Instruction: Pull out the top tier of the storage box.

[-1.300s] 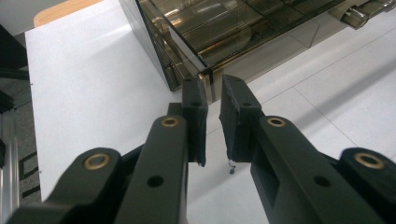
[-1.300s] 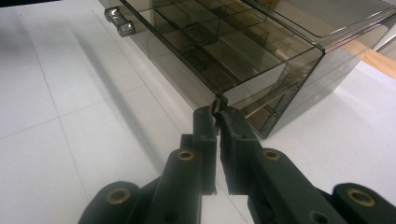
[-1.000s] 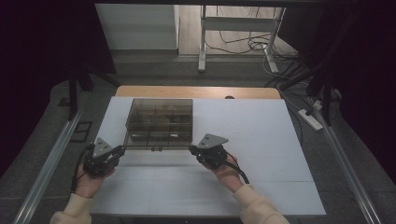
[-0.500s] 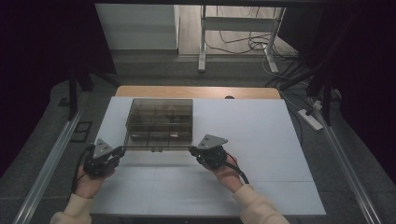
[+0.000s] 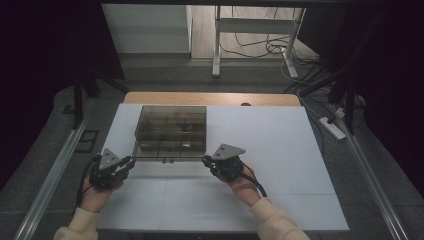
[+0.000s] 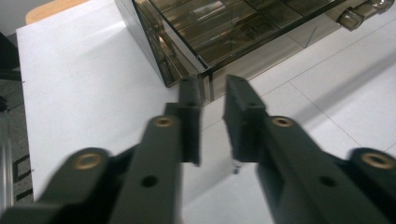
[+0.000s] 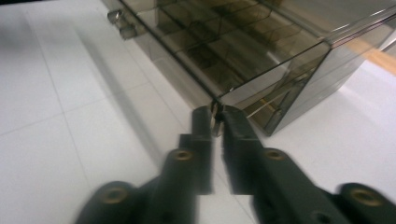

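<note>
White tabletop (image 5: pixel 280 150): carries everything; box set left of centre, toward the far edge, well clear of the bare right half.
Smoky clear plastic box (image 5: pixel 170 127): compartmented organiser, flat on its base; long axis across the tabletop, left to right; latch side toward the person, back wall toward the far edge.
Lid (image 5: pixel 170 155): tinted sheet over the compartments, near edge jutting toward the person; whether fully seated hard to tell through the dark plastic.
Left hand-held gripper (image 5: pixel 131 161): at the lid's near left corner; jaws have just been opening, now parted by a modest gap, corner at the tips, pads off it.
Right hand-held gripper (image 5: pixel 205 160): at the lid's near right corner; jaws have just been opening, still narrow, thin lid edge between the tips, pads seemingly just clear of it.
Latches (image 5: pixel 168 161): two small tabs mid-way along the near edge, pointing at the person.
Step in hand: probably letting go of the lid's two near corners.
Next move: likely drawing both tips straight back toward the person without dragging the edge, then attending to the latches.
</note>
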Motion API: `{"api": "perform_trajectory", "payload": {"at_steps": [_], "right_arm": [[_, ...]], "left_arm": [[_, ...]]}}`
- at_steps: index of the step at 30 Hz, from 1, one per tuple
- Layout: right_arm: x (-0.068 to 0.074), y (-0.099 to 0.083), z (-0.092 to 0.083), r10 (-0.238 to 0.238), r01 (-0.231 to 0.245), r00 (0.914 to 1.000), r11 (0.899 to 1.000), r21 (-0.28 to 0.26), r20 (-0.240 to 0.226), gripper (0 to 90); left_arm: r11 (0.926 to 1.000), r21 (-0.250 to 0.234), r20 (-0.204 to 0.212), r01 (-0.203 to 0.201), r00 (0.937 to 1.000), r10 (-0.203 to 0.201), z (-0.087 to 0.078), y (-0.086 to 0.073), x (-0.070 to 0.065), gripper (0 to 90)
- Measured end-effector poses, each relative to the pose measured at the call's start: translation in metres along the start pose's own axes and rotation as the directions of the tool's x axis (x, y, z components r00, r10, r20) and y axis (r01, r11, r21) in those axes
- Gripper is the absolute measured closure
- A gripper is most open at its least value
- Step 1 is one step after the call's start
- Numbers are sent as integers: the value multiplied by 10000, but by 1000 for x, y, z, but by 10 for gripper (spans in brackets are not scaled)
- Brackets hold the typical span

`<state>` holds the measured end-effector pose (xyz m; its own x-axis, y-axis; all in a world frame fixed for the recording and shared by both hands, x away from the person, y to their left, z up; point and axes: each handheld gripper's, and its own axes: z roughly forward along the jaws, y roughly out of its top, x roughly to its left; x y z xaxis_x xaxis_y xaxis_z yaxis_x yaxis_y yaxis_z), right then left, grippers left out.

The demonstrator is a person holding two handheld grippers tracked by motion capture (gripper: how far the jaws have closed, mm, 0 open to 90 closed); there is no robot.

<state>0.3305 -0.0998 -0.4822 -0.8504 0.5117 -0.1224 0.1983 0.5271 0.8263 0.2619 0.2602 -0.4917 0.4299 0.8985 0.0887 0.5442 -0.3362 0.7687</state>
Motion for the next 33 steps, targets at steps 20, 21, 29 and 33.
{"api": "perform_trajectory", "payload": {"at_steps": [20, 21, 29, 33], "right_arm": [[-19, -8, -40, 459, -468, 9980, 9987, -199, -424, 337], [-21, -9, -43, 445, -454, 9981, 9988, -202, -435, 334], [-32, -13, -54, 535, -539, 9982, 9984, -141, -276, 309], [-38, -15, -57, 632, -635, 9977, 9979, -127, -248, 306]], "left_arm": [[9993, -372, 2024, 72, 9793, 4, -18, -20, -38, 272], [9994, -338, 2094, 61, 9778, 11, -18, -20, -41, 272], [9998, -151, 2320, -99, 9726, 131, -10, -21, -53, 265], [9998, -88, 2396, -177, 9707, 193, -5, -22, -54, 262]]}}
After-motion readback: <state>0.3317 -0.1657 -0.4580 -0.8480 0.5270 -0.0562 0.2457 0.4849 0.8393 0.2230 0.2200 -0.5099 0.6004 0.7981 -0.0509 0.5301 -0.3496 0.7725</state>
